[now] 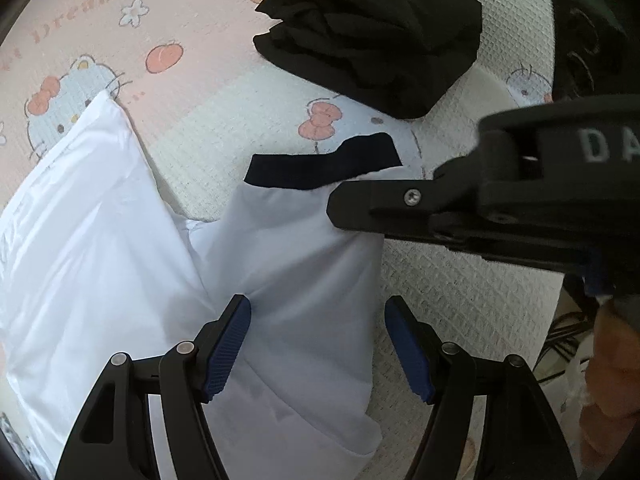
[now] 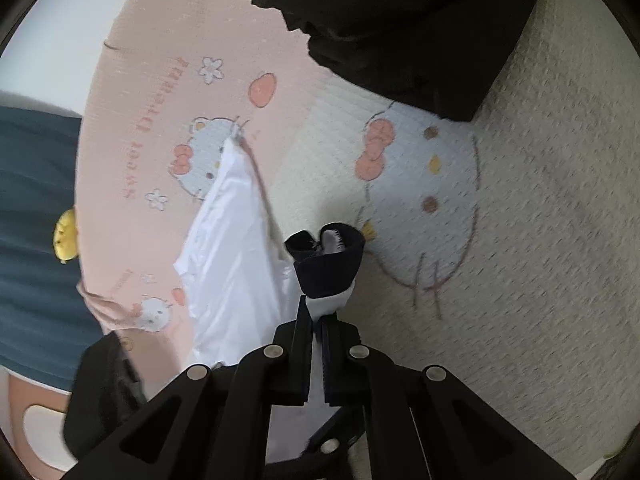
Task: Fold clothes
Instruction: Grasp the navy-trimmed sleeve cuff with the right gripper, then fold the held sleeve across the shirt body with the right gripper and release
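The white shirt (image 1: 100, 248) lies spread on the bed (image 1: 208, 120), on a pink cartoon-cat blanket. The left gripper (image 1: 318, 344) hangs over the sleeve (image 1: 312, 248) with its jaws wide apart, holding nothing. The right gripper (image 2: 318, 320) has its jaws clenched on the sleeve by its dark cuff (image 2: 328, 264). Only the left view shows the whole black pile (image 1: 372, 48) near the far edge. Only the right view shows a yellow toy (image 2: 66, 236) at the bed's side.

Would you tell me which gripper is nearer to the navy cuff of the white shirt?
Right. The right gripper is shut on the white shirt just behind the navy cuff. The left gripper hangs open farther down the sleeve, away from the cuff.
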Action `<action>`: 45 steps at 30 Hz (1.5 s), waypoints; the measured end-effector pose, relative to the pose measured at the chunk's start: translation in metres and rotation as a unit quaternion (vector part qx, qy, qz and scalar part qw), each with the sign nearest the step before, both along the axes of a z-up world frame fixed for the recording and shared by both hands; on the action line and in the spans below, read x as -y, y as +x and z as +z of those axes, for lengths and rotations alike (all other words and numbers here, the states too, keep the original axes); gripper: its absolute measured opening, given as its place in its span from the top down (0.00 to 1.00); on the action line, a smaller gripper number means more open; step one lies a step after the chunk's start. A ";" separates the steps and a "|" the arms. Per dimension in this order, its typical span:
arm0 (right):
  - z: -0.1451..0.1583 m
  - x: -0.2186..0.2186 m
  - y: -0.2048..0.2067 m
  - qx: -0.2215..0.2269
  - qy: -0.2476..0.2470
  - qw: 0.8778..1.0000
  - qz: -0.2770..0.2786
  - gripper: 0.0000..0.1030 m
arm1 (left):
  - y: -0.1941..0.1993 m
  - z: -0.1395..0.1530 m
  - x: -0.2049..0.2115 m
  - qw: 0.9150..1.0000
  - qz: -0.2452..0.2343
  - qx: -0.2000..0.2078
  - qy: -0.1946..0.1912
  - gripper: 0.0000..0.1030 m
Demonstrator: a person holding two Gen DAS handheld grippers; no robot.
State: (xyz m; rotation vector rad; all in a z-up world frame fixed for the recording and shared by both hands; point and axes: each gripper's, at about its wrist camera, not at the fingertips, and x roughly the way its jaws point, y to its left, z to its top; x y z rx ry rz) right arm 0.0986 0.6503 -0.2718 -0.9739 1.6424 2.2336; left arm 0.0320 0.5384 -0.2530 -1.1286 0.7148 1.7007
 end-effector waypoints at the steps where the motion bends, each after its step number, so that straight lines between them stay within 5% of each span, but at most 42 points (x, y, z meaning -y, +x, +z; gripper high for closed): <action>1: -0.001 0.001 0.001 -0.003 -0.002 1.000 0.000 0.99 | 0.000 0.000 0.000 1.000 0.002 0.001 0.001 0.34; 5: -0.004 0.000 0.007 -0.025 -0.024 0.999 -0.007 0.99 | -0.002 0.001 -0.003 1.000 0.015 0.008 0.015 0.38; 9: -0.006 -0.001 0.008 -0.044 -0.045 0.998 -0.021 0.98 | -0.003 0.000 -0.002 1.000 0.018 0.011 0.023 0.67; 11: -0.006 -0.002 0.008 -0.032 -0.039 0.999 -0.022 0.94 | -0.004 -0.001 -0.001 0.999 0.019 0.011 0.025 0.78; 14: -0.007 -0.002 0.007 0.013 -0.014 1.000 -0.025 0.93 | -0.005 -0.001 -0.001 0.999 0.020 0.013 0.028 0.81; 16: -0.012 -0.002 0.007 0.018 -0.024 0.999 -0.025 0.80 | -0.005 -0.002 0.000 0.999 0.021 0.014 0.030 0.82; 18: -0.018 -0.004 0.007 0.010 -0.050 0.998 -0.028 0.46 | -0.006 -0.003 0.001 0.999 0.022 0.014 0.032 0.82; 20: -0.024 -0.005 0.007 0.008 -0.064 0.997 -0.034 0.43 | -0.007 -0.003 0.001 0.999 0.023 0.015 0.034 0.82; 30: -0.035 -0.009 -0.008 -0.005 -0.045 0.998 -0.042 0.48 | -0.006 -0.002 0.004 0.999 0.022 0.019 0.043 0.81; 31: -0.034 -0.009 -0.010 0.005 -0.031 0.999 -0.041 0.55 | -0.006 -0.002 0.003 0.999 0.020 0.016 0.042 0.81; 33: -0.030 -0.006 -0.015 0.032 0.007 0.999 -0.033 0.86 | -0.003 -0.001 0.003 0.999 0.018 0.010 0.039 0.81; 36: -0.018 0.003 -0.026 0.086 0.102 0.991 -0.004 0.98 | -0.003 0.002 0.002 0.999 0.022 0.014 0.030 0.79; 37: -0.013 0.007 -0.027 0.093 0.127 0.988 0.001 0.98 | -0.003 0.004 0.003 0.999 0.026 0.023 0.028 0.76; 41: 0.005 0.011 -0.027 0.106 0.186 0.977 0.012 0.98 | -0.006 0.014 0.024 0.996 0.035 0.052 0.061 0.38; 45: 0.009 0.003 -0.020 0.097 0.179 0.979 -0.001 0.98 | 0.006 0.022 0.037 0.998 0.024 0.021 0.061 0.38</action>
